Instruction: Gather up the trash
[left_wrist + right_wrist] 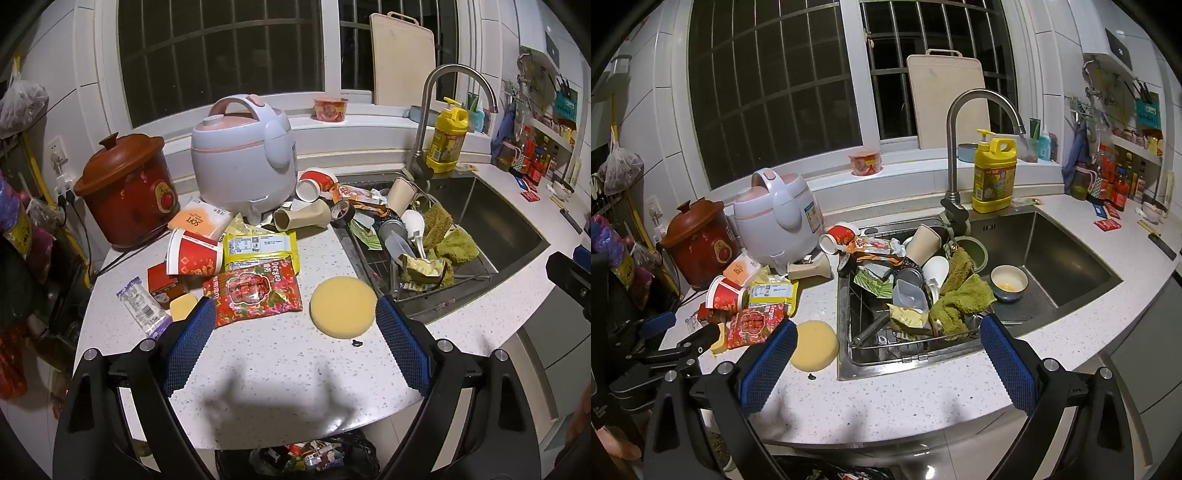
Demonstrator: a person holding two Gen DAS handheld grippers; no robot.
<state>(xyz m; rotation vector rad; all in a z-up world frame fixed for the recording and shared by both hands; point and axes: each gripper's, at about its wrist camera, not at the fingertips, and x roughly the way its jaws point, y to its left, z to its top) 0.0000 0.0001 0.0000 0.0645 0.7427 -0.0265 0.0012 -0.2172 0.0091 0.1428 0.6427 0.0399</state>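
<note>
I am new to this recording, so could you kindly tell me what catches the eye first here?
A heap of trash, with a red snack packet in front, sprawls over the counter before the pale rice cooker. Right of it, a rack over the sink is crammed with cups, wrappers and green cloths.

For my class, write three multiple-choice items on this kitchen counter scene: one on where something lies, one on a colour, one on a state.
1. Where is the small bowl?
A. in the sink
B. on the windowsill
C. on the rice cooker

2. What colour is the soap bottle?
A. blue
B. yellow
C. white

3. How is the rice cooker lid?
A. off
B. propped open
C. closed

Key: 1 A, it sits on the sink floor; 2 B, body and pump are yellow; 3 C, the lid sits flush.
</note>
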